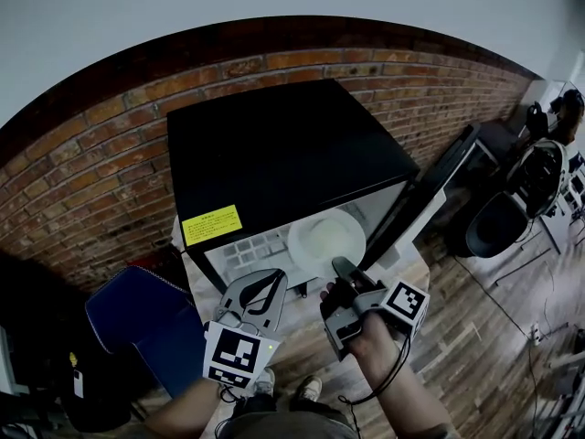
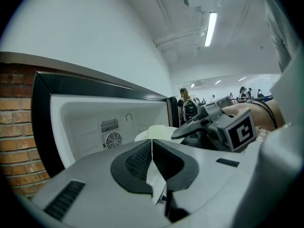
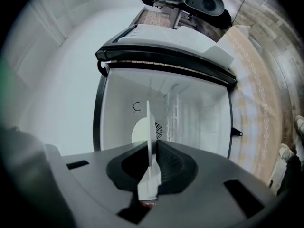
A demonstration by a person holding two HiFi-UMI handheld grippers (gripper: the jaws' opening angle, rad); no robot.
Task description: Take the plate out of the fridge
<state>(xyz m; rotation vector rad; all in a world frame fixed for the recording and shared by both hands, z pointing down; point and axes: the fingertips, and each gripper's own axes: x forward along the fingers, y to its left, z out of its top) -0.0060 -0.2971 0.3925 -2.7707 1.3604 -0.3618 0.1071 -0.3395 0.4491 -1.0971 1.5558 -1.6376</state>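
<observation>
Right gripper up close: its fingers are clamped on the rim of the white plate, held at the mouth of the open fridge. Left gripper is alongside, fingers pressed together, gripping nothing.
</observation>
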